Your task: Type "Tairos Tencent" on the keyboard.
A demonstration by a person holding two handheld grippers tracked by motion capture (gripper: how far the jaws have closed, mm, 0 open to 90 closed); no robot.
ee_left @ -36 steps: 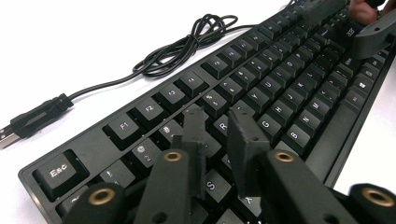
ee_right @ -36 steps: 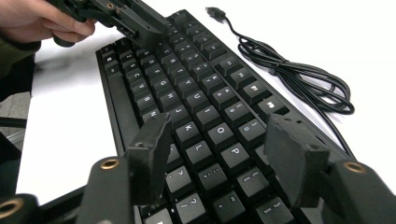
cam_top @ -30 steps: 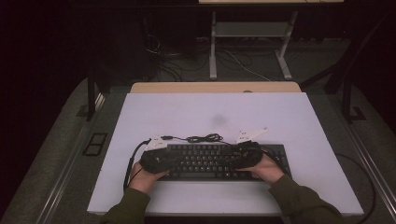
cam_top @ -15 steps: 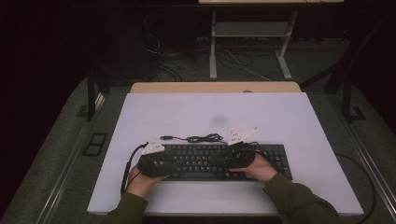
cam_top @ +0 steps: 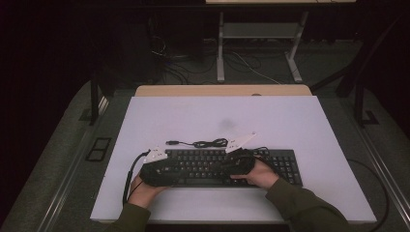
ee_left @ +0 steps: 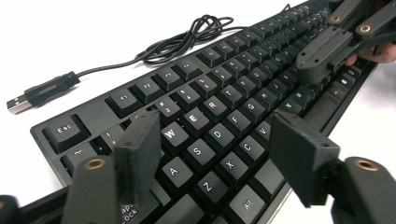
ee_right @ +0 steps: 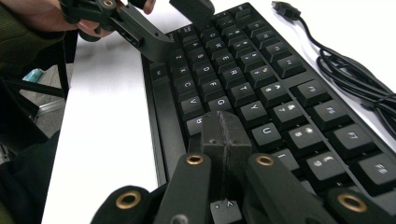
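Black keyboard [cam_top: 227, 166] lies flat on the white table [cam_top: 300, 121], long axis running left-right, parallel to the near edge, sitting in the near half of the board. Both grippers are over it now. Left gripper [ee_left: 219, 154] hangs above the left end, jaws spread wide apart, nothing between them; through the gap you read W, S, D, X, C keys, so it's poised just over the letter block near Esc and Caps Lock, not clamped on anything. Whether a jaw tip touches a keycap, can't tell. Right gripper [ee_right: 225, 135] is nearer the kbd's middle, jaws pressed together into one blunt tip w/ nothing held, tip sitting right at the b key, just near of Y and G. Looks like a poking posture, a closed tip for pressing a key, that's my read.

Key relation: keys lie straight below and ahead of each tip, rows running along the kbd's long axis, so any next move is a short drop, not a reach. Right gripper's shut tip seems the better placed to press; the left's wide jaws straddle several keys.

USB cable [cam_top: 208, 143] coils on the far side of the kbd, plug [ee_left: 18, 103] lying loose on the table to the left, unplugged, apart from both grippers.
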